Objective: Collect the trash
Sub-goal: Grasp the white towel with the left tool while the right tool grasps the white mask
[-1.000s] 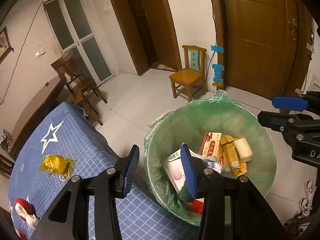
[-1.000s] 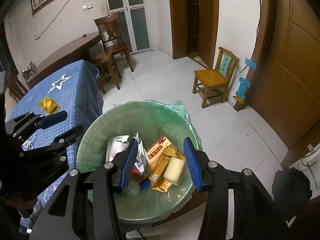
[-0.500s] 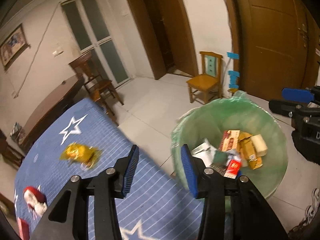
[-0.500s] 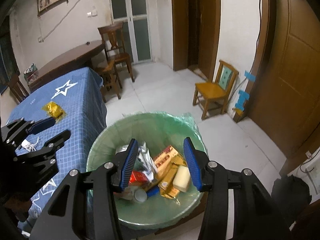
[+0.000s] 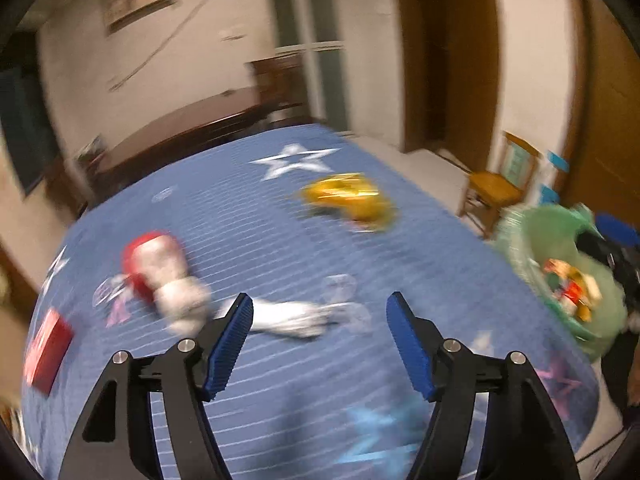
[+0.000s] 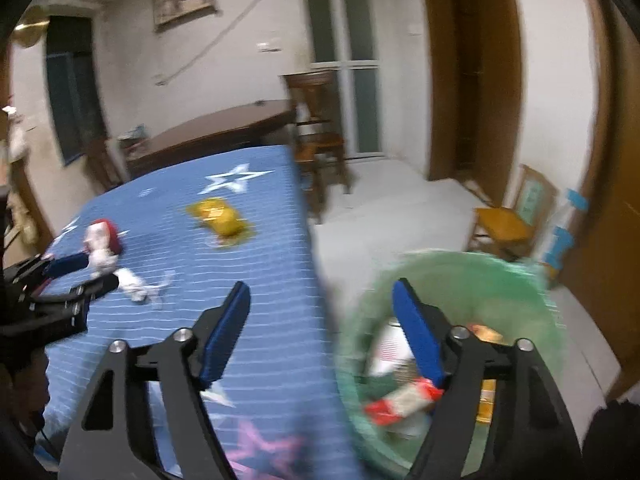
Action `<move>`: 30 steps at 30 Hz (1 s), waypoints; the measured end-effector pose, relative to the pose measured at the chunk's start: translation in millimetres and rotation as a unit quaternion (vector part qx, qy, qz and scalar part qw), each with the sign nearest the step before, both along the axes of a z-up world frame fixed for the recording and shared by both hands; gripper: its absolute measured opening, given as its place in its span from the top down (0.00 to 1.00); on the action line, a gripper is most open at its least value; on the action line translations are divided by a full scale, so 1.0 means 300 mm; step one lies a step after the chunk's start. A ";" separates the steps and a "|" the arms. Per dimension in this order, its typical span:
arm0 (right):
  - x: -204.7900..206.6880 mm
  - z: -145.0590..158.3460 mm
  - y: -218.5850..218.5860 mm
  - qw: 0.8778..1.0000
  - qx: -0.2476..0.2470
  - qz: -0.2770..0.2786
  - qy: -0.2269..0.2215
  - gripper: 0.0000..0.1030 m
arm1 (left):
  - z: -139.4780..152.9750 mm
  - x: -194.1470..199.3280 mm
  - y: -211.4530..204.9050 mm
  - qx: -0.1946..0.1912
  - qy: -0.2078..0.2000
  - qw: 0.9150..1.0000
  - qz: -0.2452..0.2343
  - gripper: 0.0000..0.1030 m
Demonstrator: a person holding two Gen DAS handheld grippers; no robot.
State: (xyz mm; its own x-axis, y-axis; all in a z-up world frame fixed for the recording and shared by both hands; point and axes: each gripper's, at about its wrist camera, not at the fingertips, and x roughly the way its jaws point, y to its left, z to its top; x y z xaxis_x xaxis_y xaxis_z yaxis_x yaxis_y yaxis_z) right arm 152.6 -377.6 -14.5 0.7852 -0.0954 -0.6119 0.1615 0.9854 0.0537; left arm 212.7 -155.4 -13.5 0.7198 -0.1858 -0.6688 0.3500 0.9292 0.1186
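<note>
My left gripper [image 5: 320, 344] is open and empty above the blue star-patterned tablecloth [image 5: 248, 400]. Ahead of it lie a crumpled white scrap [image 5: 288, 320], a red-and-white wrapper [image 5: 160, 272], a clear plastic piece [image 5: 340, 286], a yellow wrapper [image 5: 352, 200] and a red packet [image 5: 44, 354]. My right gripper [image 6: 320, 332] is open and empty over the table edge beside the green-lined trash bin [image 6: 500, 280], which holds several boxes and wrappers. The bin also shows in the left wrist view [image 5: 560, 280]. The yellow wrapper [image 6: 220, 216] and the left gripper [image 6: 76, 276] show in the right wrist view.
A small wooden chair [image 6: 508, 220] stands by the wall behind the bin. A dark wooden table [image 6: 216, 128] and a chair [image 6: 320, 140] stand beyond the blue table. White tiled floor [image 6: 392, 208] lies between them. Both views are motion-blurred.
Both grippers have swung left, away from the bin toward the table. The left one now looks at the trash on the cloth. Both stayed open and empty.
</note>
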 end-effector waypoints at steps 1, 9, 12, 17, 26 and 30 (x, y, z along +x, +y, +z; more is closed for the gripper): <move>0.021 -0.008 0.039 1.000 0.003 0.021 0.003 0.27 | 0.005 0.017 0.051 -0.004 0.000 1.000 0.018 0.30; 0.214 -0.084 0.377 0.968 -0.011 0.242 0.065 0.15 | 0.012 0.223 0.409 -0.064 0.046 0.988 0.130 0.28; 0.301 -0.126 0.488 0.951 -0.041 0.294 0.085 0.15 | -0.020 0.304 0.420 -0.075 0.074 0.985 0.135 0.28; 0.454 -0.185 0.570 0.930 -0.053 0.345 0.115 0.19 | -0.090 0.398 0.387 -0.083 0.102 0.980 0.147 0.28; 0.560 -0.279 0.625 0.911 -0.056 0.377 0.157 0.55 | -0.160 0.452 0.359 -0.068 0.106 0.981 0.150 0.33; 0.553 -0.282 0.626 0.914 -0.038 0.371 0.160 0.73 | -0.165 0.442 0.346 -0.064 0.097 0.982 0.147 0.51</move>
